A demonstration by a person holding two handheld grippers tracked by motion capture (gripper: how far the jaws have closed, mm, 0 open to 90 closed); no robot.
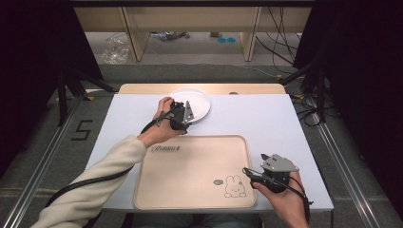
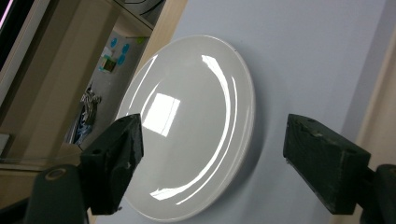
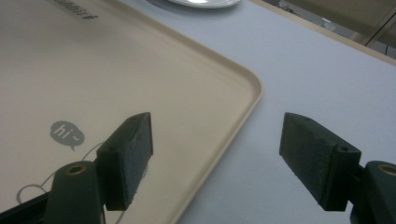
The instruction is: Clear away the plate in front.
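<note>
Left hand-held gripper (image 2: 212, 158) gapes wide at the white plate (image 2: 196, 121), gripping nothing; right hand-held gripper (image 3: 217, 158) likewise over the tray (image 3: 140, 79) edge.

On the bench (image 1: 285, 118) a tray (image 1: 190, 190) lies at the near edge, in front of the person, and a plate (image 1: 199, 99) lies behind it toward the far edge, apart from the tray. The left gripper (image 1: 183, 116) sits between the two, at the plate's near left rim and just behind the tray's far left corner, its jaws standing wide with the plate (image 2: 196, 126) ahead of them. The right gripper (image 1: 259, 173) is over the tray's near right corner, its jaws apart astride the tray's right rim (image 3: 247, 100), with bare bench (image 3: 303, 70) to the right.
</note>
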